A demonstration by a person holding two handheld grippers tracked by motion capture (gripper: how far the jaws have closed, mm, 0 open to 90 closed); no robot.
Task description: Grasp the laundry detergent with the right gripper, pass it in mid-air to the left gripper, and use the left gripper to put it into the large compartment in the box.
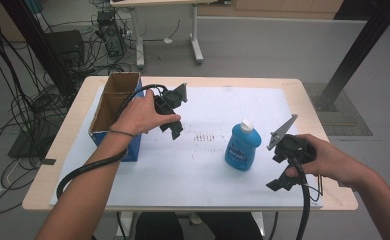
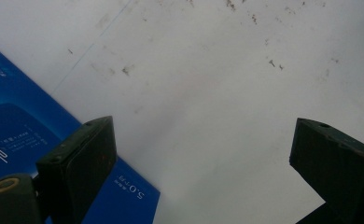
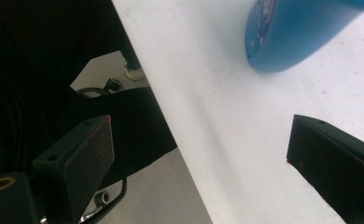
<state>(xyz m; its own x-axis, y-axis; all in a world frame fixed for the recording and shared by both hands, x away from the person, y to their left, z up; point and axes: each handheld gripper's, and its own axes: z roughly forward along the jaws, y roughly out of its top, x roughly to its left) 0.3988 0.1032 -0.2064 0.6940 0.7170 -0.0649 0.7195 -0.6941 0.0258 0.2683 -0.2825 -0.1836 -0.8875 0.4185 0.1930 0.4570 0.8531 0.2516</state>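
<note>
A blue bottle with a white cap stands upright on the white mat, right of centre; its base appears at the top of the right gripper view. My right gripper hovers near the table's front right edge, to the right of the bottle and apart from it; its jaws are open with nothing between them. My left gripper is held over the mat beside an open blue cardboard box. Its jaws are also open and empty, above bare mat next to the box's blue side.
The white mat covers most of the wooden table. The table's front edge runs close below the right gripper. Cables trail from both grippers toward the person. Floor cables and another table's legs lie beyond.
</note>
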